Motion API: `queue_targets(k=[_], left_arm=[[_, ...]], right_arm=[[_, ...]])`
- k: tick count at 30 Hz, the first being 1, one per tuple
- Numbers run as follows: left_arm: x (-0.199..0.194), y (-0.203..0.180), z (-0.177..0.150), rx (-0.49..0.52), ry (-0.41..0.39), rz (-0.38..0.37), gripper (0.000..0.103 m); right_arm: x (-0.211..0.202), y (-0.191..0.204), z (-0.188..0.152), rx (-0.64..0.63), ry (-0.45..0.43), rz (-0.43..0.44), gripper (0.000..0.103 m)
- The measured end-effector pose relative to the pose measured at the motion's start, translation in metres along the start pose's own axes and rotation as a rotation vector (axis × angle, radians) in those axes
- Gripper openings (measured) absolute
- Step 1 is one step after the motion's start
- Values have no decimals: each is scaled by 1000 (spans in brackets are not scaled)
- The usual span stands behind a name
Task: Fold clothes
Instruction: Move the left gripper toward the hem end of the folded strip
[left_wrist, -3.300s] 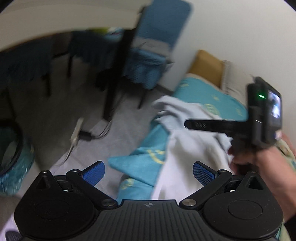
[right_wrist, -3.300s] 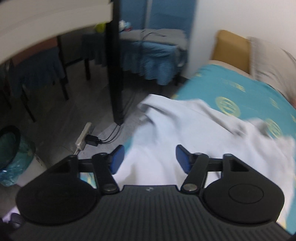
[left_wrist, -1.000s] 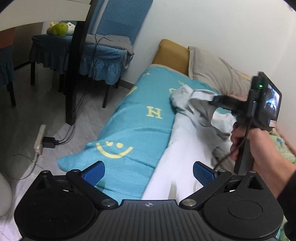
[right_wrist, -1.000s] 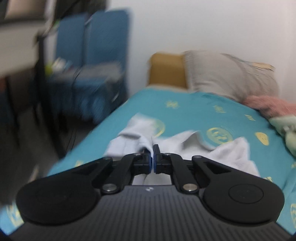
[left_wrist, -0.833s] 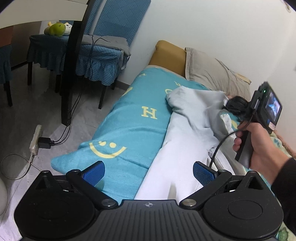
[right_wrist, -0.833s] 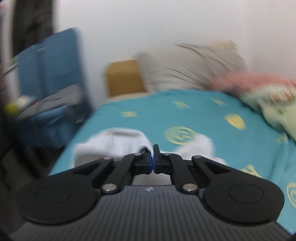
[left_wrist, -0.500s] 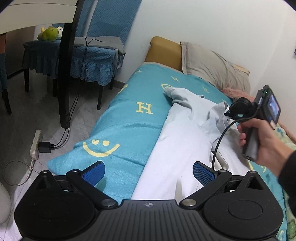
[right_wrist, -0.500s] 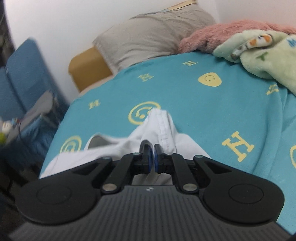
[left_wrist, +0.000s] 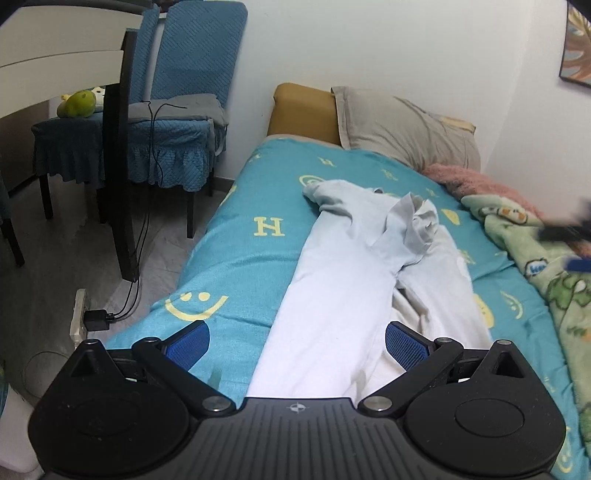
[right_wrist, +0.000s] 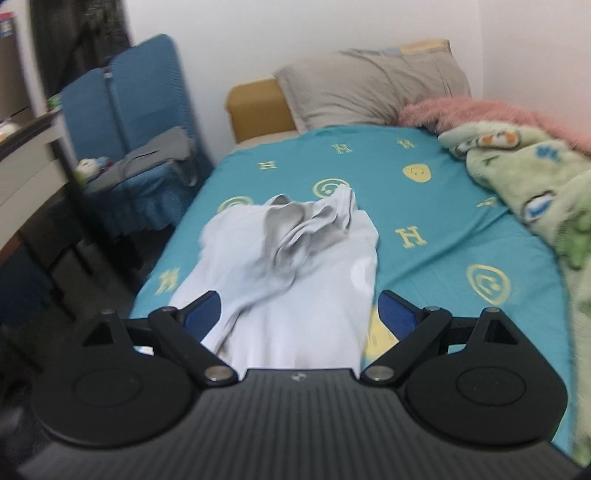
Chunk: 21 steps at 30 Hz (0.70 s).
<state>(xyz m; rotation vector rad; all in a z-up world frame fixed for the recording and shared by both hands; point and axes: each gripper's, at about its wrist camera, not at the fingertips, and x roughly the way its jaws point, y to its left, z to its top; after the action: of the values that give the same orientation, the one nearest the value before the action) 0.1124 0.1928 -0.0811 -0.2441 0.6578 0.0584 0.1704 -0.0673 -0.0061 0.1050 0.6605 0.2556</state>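
Note:
A pale white-blue garment lies lengthwise on the teal bed sheet, with a crumpled bunch of fabric near its far end. It also shows in the right wrist view, rumpled at the top. My left gripper is open and empty above the garment's near end. My right gripper is open and empty above the garment; in the left wrist view it is a blurred dark shape at the right edge.
A grey pillow and a tan headboard cushion lie at the bed's head. Pink and green blankets are heaped on the right. Blue chairs, a dark table leg and a power strip stand on the floor at left.
My right gripper has opened and let go of the garment's end, then pulled back to the right. The fabric has dropped into a crumpled bunch on the bed. My left gripper stays open.

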Motion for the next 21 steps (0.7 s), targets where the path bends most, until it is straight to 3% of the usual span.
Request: queue_targets(k=[5,8,13,19,21], left_arm=[[-41,0,-16,7,43,-30,102],[-54,-4,-24,49,63,-21,102],[-49,-12,-30,88,140,24,98],[-46,-10,-39,122,262,56,96],[-46,-8,-40,138,316,50,91]], right_arm=[[-88,-3,-50,110,-66,79,93],[-116,-12,-75,163,-122,85,93],[-121,-25,-91,190,-130,34,93],[-114,-45,-96,273,-106,48,93],[-114,-48,-98,289,-102,55,93]])
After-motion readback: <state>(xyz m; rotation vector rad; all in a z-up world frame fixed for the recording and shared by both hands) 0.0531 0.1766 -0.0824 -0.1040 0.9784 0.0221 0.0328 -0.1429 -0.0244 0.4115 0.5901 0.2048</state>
